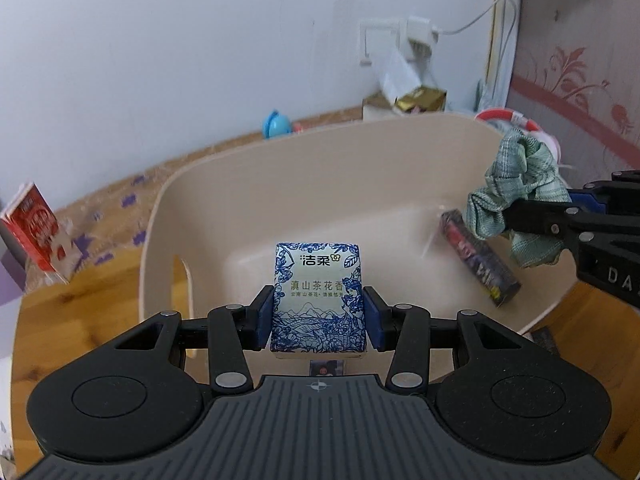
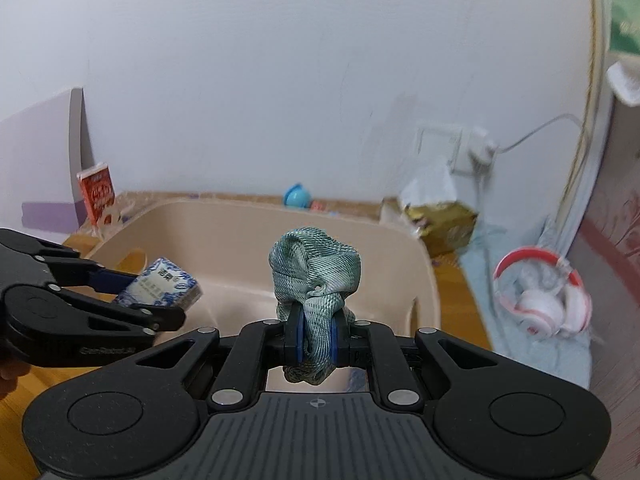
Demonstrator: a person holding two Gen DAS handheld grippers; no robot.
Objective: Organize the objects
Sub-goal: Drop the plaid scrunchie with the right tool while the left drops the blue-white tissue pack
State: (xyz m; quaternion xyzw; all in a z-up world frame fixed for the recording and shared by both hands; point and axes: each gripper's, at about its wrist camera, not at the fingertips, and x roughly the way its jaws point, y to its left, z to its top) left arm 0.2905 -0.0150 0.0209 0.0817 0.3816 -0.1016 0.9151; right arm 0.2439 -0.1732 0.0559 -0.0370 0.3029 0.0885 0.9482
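Partly hid: scrunchie [image 2: 316, 280] in right tool [image 2: 316, 340]; bin [image 2: 240, 224] floor.

The small print on the tissue pack [image 1: 319, 300] cannot be read, the headphones [image 2: 540, 292] are smeared by blur, and the right gripper [image 1: 516, 216] is cut off by the frame edge.

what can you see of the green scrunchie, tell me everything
The green scrunchie is a gathered ring of pale green woven fabric with a fine check pattern, bunched into soft folds. The right gripper is shut on its lower part, blue pads pinching the cloth, so the loop stands up above the fingers and a bit hangs below. It is held in the air over the beige basket, touching nothing else.
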